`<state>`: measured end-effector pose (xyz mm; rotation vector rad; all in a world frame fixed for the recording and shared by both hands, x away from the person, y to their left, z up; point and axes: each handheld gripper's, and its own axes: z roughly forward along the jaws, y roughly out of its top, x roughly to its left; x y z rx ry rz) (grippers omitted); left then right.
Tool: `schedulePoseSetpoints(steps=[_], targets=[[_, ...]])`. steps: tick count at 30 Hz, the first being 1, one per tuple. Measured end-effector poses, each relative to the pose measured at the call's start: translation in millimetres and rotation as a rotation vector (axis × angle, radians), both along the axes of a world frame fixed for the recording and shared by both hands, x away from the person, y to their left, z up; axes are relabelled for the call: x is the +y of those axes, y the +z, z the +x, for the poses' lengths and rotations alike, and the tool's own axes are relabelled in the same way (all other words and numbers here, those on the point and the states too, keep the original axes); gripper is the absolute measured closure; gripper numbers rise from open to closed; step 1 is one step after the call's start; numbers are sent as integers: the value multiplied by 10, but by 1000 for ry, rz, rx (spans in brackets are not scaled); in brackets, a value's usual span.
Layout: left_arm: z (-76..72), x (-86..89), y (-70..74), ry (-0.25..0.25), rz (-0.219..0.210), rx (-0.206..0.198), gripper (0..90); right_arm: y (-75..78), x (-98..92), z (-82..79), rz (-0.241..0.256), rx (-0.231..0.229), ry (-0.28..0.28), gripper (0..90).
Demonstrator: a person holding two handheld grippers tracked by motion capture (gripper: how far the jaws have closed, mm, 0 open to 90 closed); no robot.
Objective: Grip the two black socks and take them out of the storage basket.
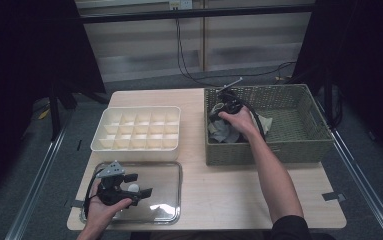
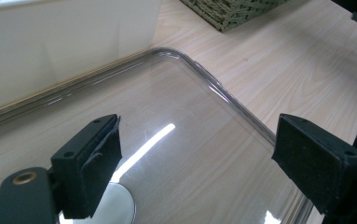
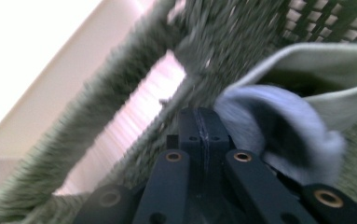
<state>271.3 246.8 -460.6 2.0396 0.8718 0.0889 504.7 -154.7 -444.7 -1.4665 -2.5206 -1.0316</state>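
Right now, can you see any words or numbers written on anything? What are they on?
None: no words, numbers or signs can be read here.
The white divided box, the woven basket and the clear lid bear no print that shows.
The socket plate on the far wall is too small to read.
The right gripper view is blurred; no writing shows on the socks.

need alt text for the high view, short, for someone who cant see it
A person's right gripper reaches among cloths in a woven basket, while the left gripper hovers over a clear lid. A white divided box sits between them on the wooden table.
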Motion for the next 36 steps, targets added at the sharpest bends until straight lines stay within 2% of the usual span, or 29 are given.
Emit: schedulePoseSetpoints(steps=[2, 3, 7, 13, 16, 20, 22, 27, 30, 32, 34, 36], targets=[[-4, 5, -5, 5, -2, 7, 147, 13, 13, -10, -16, -1, 0, 891], [-5, 8, -4, 4, -1, 6, 147, 37, -4, -19, -3, -5, -4, 871], [-13, 5, 5, 3, -2, -1, 147, 126, -122, -76, 16, -55, -23, 699], [-14, -25, 4, 3, 0, 2, 147, 296, -554, -263, 57, -131, -95, 492], [-13, -36, 6, -2, 5, -1, 147, 324, -724, -343, 31, -129, -114, 404], [-9, -56, 2, -4, 12, 1, 147, 330, -962, -457, -35, -110, -148, 407], [-10, -57, 4, 0, 12, 0, 147, 298, -1013, -483, -69, -94, -161, 404], [-15, -20, 10, 17, 9, -5, 147, 213, -934, -459, -109, -58, -111, 456], [-28, -13, 14, 22, 6, -9, 148, 118, -875, -430, -158, -16, -92, 468], [-31, -7, 15, 18, 9, -10, 148, 92, -839, -429, -208, -12, -90, 499], [-34, -5, 12, 19, 9, -7, 148, 75, -839, -425, -213, -8, -73, 510], [-37, 1, 13, 15, 14, -8, 148, 48, -835, -418, -239, 17, -81, 600]])
